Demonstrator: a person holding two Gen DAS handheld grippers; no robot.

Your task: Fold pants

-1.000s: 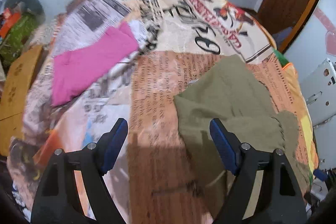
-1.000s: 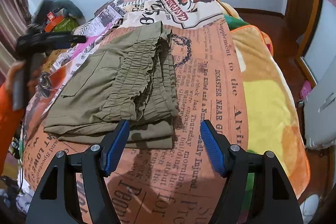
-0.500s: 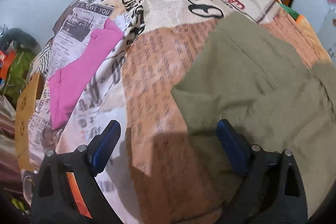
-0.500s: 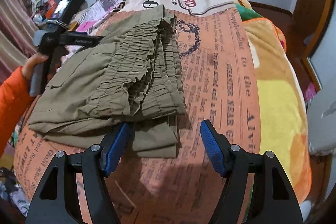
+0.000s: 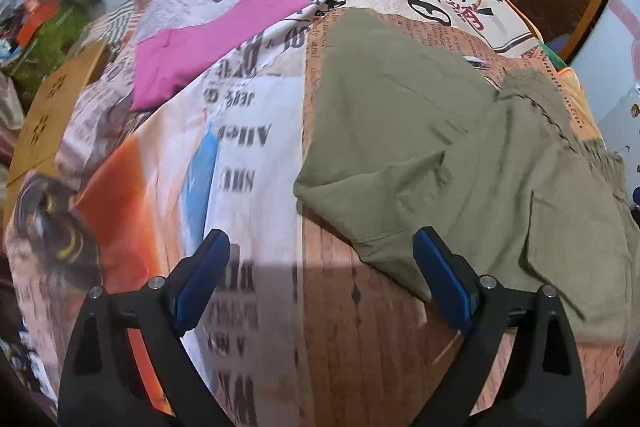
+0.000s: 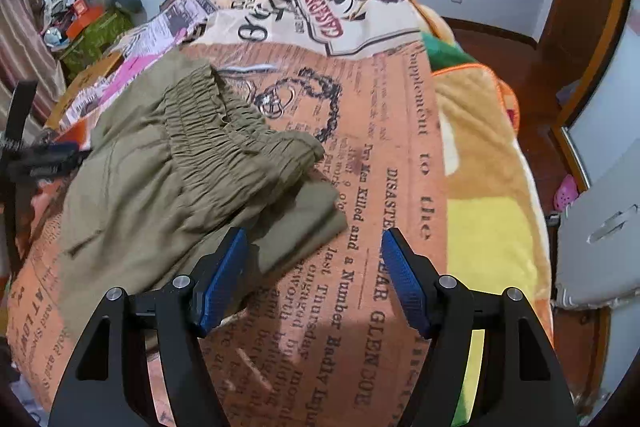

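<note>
Olive pants already folded over once on the bed, both hand-held grippers coming in at the edges

The bed (image 6: pixel 404 155) has a newspaper-print blanket, and the pants (image 6: pixel 168 187) lie across it, waistband bunched on top. The left hand-held gripper (image 5: pixel 320 275) is spread wide with nothing pinched, hovering by the fold's corner. The right hand-held gripper (image 6: pixel 314 279) is spread too, one pad over the hem edge. Probably best to grab all layers together so nothing slips.
</note>
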